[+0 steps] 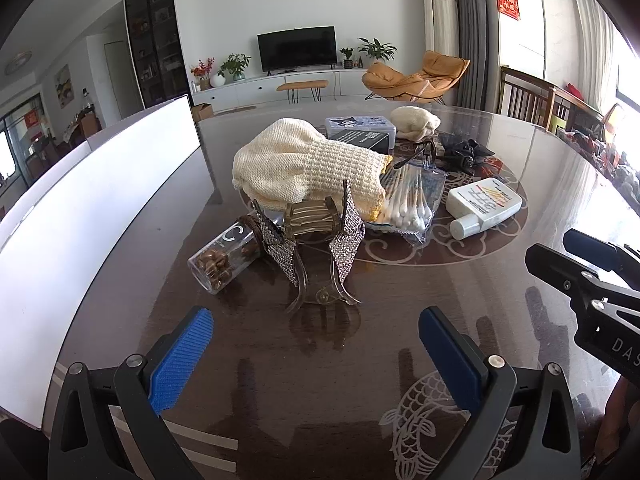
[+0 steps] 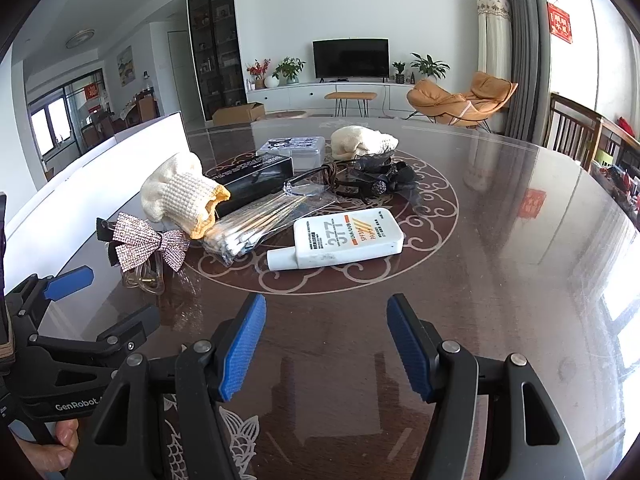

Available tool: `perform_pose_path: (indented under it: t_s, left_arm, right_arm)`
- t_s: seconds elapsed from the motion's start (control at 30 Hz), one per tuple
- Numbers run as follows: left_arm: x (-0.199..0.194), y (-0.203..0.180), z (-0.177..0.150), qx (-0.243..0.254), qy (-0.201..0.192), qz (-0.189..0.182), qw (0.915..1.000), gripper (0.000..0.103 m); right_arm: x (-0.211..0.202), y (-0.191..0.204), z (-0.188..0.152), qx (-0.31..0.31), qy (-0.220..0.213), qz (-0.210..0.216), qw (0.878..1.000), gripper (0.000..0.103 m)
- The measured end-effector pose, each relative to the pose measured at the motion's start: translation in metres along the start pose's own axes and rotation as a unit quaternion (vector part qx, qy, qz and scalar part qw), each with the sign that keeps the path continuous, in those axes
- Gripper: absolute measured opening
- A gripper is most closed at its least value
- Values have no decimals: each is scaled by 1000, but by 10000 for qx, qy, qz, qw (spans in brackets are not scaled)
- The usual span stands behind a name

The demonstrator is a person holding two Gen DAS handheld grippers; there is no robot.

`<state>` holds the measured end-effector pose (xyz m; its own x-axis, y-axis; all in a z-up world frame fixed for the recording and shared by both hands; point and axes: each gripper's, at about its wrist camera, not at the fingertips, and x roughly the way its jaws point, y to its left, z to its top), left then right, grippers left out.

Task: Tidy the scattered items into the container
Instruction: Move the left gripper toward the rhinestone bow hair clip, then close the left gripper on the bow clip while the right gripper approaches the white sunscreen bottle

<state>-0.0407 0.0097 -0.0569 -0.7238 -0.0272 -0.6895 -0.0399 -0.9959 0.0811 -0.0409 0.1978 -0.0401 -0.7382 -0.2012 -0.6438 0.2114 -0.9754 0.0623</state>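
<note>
Though hidden from the right wrist, clear bottle [image 1: 224, 258] beside rhinestone clip [image 1: 316, 240].

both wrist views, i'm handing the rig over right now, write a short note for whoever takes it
Left tool: open, empty, facing the rhinestone bow hair clip on the table.
Right tool: open, empty, facing the white sunscreen bottle.
Also loose on the table: cream knit cloth, cotton swab bag, clear bottle, black box, black hair bow, second cream bundle.
White container sits along the left.
Done: nothing visibly packed; the container's inside is hidden.
Left: everything listed.
</note>
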Motion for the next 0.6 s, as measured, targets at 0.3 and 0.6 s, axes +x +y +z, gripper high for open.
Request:
perform_pose_path:
  t_s: [0.3, 0.6]
  left_arm:
    - [25, 14, 9, -319, 800, -505, 9950, 103]
    - [46, 6, 30, -1, 1063, -538, 9929, 103]
  right_arm:
    - [2, 2, 0, -38, 24, -103, 9999, 64]
    - [1, 2, 0, -14, -48, -151, 9999, 64]
